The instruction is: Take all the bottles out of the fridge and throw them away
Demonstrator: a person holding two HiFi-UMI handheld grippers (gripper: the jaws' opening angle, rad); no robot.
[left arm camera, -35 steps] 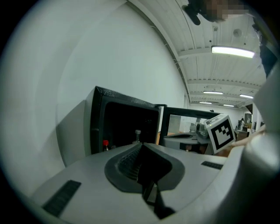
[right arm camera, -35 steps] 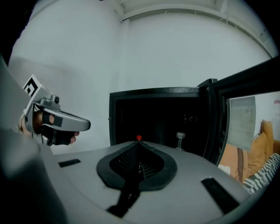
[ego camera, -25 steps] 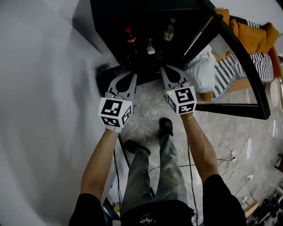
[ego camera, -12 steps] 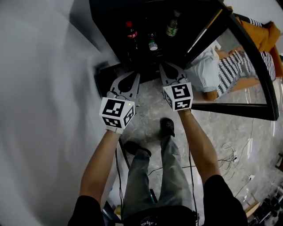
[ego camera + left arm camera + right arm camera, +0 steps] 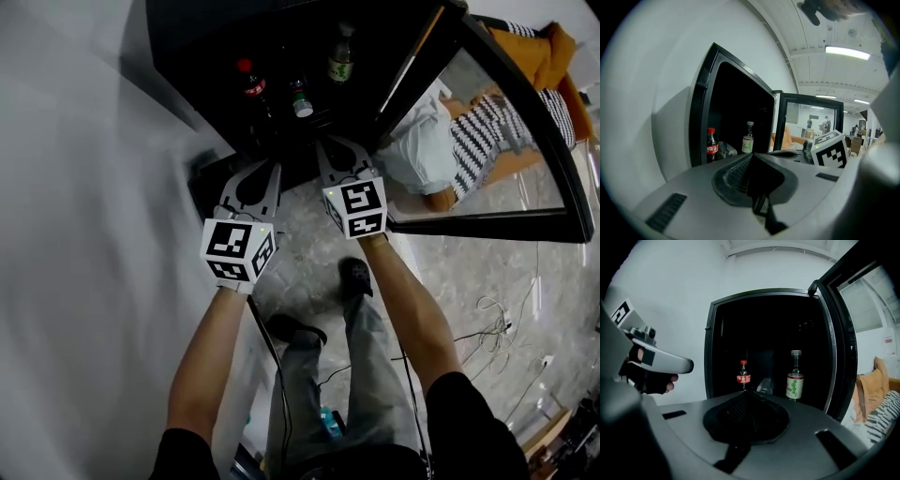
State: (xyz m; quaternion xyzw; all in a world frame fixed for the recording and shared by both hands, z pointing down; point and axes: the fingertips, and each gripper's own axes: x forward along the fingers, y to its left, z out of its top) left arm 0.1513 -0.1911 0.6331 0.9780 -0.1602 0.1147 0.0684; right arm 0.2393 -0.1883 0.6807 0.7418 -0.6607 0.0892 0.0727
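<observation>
- Black inside and out, the fridge (image 5: 190,56) stood with its glass door (image 5: 525,225) swung wide, and all three bottles were inside it on one level, none taken out yet.
- The green-labelled bottle (image 5: 795,380) stood upright at the right. It looked like glass, so it was probably the heaviest, stiff, smooth and breakable. The labelled body below the shoulder seemed a safer hold than the thin neck.
- The cola bottle (image 5: 743,376) with its red cap stood upright at the left. It was likely plastic, lighter, and apt to give a little under a squeeze. The labelled middle offered the steadiest grip.
- A small clear bottle (image 5: 765,385) lay on its side between those two. It would probably roll when nudged, so it called for a grip square across its body.
- The left hand-held gripper (image 5: 267,169) and the right hand-held gripper (image 5: 329,144) hung side by side just outside the opening, well short of the bottles. Each had its jaws pressed together on nothing, so either would need to open before taking a bottle.
</observation>
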